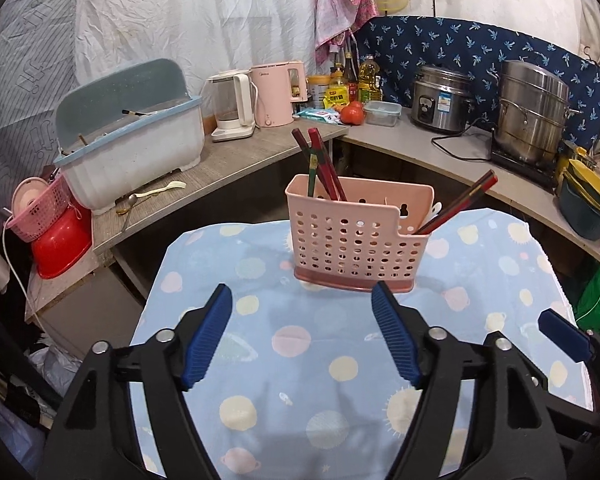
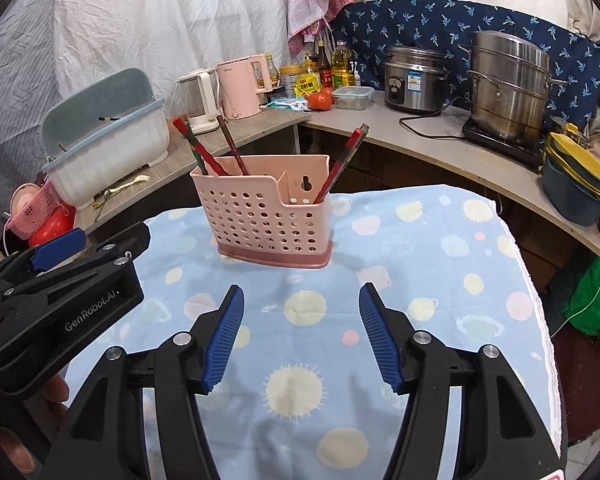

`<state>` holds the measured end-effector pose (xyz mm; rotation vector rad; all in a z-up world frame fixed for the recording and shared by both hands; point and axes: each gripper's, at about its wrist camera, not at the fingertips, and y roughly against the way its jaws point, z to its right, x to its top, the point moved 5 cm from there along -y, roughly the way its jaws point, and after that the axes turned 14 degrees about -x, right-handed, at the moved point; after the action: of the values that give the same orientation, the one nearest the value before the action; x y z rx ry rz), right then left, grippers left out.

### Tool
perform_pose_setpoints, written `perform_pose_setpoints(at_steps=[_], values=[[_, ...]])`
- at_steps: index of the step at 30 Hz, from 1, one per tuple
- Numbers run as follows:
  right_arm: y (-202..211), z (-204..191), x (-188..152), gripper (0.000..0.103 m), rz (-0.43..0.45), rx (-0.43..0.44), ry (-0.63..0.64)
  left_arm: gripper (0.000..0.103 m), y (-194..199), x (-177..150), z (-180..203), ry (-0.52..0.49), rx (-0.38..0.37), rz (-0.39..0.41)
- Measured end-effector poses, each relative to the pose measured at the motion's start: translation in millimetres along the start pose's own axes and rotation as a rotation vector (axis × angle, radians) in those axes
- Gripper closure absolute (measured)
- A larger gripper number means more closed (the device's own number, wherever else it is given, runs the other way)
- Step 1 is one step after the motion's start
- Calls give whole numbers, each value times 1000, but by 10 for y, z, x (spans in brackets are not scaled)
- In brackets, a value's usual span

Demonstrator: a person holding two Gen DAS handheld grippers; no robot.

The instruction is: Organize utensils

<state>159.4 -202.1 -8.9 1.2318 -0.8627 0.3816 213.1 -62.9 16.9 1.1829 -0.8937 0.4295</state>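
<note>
Rice cooker [image 1: 440,98], steamer pot [image 1: 530,110], pink kettle [image 1: 274,92].

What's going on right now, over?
Left claw and right claw open, empty. Pink perforated plastic utensil caddy upright on dotted blue cloth, red chopsticks inside. Nothing between.

Lower ends of the red chopsticks [image 1: 320,164] vanish inside the pink utensil holder [image 1: 356,240], its perforated front wall hiding how they rest; a white utensil [image 1: 436,210] in the lower right compartment shows only a tip, too little to identify. From the left wrist view, the right gripper [image 1: 564,336] is cut off by the right edge, its jaws unreadable. From the right wrist view, the left gripper [image 2: 60,248] is seen side-on at the left edge, its opening hidden. Bottle labels [image 2: 306,88] at the counter's back corner are too small to read. Contents of the white dish rack [image 1: 132,152] stay mostly hidden behind its wall.
</note>
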Motion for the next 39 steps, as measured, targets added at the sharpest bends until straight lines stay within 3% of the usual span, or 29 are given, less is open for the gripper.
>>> perform_pose_setpoints(at_steps=[12,39], values=[[144,54,-228,22,10,-51,36,12,115,-265,61,13,23,-18],[37,148,-420,17,-56,-60,-4,10,24,-550,-67,27,71,-84]])
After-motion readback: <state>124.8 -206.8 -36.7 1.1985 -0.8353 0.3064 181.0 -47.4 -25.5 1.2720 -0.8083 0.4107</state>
